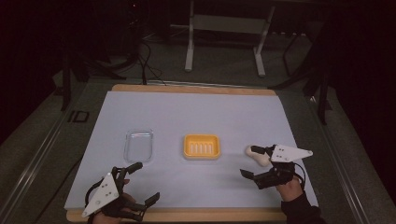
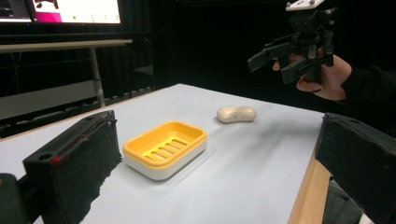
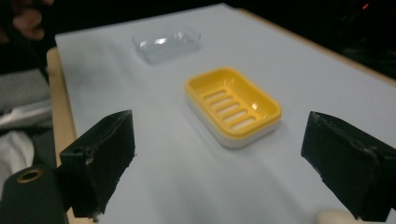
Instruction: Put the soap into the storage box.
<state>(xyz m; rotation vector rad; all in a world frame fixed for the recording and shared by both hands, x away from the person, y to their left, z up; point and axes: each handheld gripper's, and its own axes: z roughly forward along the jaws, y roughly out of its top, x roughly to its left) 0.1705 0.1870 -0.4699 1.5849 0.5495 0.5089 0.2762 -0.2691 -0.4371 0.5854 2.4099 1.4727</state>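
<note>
The right gripper [image 1: 253, 162] hovers with its jaws spread wide, nothing between them, and the pale soap bar [image 1: 258, 155] lies just beside its far jaw on the white table cover [image 1: 196, 112]. Leftward sits the yellow soap dish [image 1: 201, 146], then a clear lid [image 1: 138, 145]. The left gripper [image 1: 143, 183] (also gaping, empty) hovers near the front edge.

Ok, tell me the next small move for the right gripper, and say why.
Probably lower the right gripper onto the soap bar and close on it. Its jaws stand wide open and hold nothing, raised above the table beside the soap, which lies bare on the white sheet. The yellow soap dish sits empty close by, a likely place for it.
</note>
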